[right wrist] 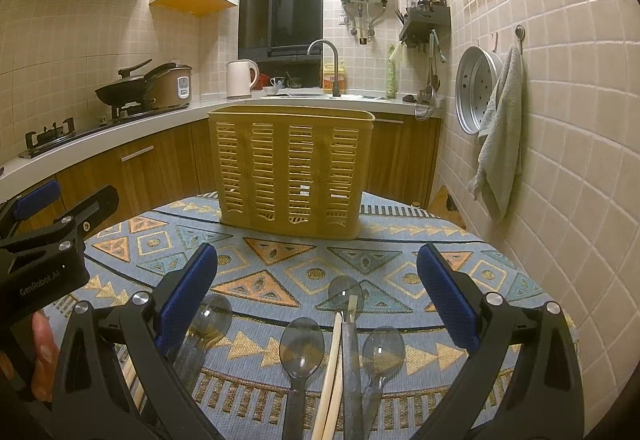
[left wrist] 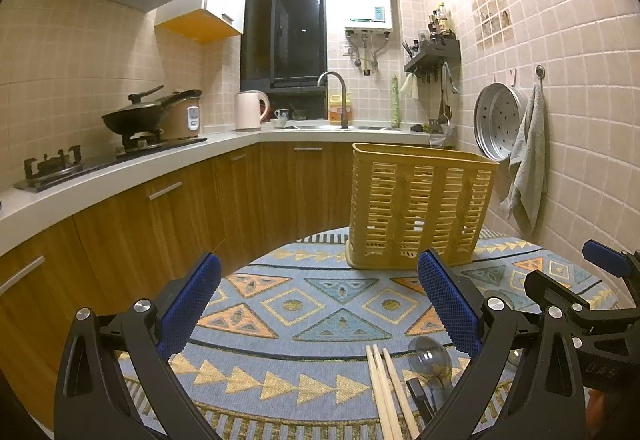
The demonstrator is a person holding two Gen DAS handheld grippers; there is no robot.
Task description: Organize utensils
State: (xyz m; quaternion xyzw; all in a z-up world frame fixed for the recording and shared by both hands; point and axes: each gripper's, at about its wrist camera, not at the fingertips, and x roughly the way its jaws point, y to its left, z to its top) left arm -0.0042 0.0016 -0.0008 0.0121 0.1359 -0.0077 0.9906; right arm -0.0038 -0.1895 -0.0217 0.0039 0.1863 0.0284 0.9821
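We judge that we are at the very start: nothing has been picked up, and the yellow slotted plastic utensil holder (right wrist: 291, 168) stands upright at the far side of the worktop (right wrist: 400, 252) with its patterned blue and orange cloth, in the centre of the right wrist view. A little white shows through its slots, but we cannot tell what it is.

The utensils lie loose at the bottom of that frame: smoky translucent plastic spoons (right wrist: 301, 350), bowls pointing away from us, and a pair of pale wooden chopsticks (right wrist: 331, 372) running between them. More chopsticks (left wrist: 386, 388) and one spoon (left wrist: 430, 358) appear at the lower right of the left wrist view.

Our right gripper (right wrist: 318, 300) hovers above the spoons with its fingers spread wide, touching nothing. Our left gripper (left wrist: 320, 304) is likewise wide open and empty over bare cloth.

The next move, as we see it, calls for lowering the right fingers around one handle, closing, then carrying it to the holder's open top.
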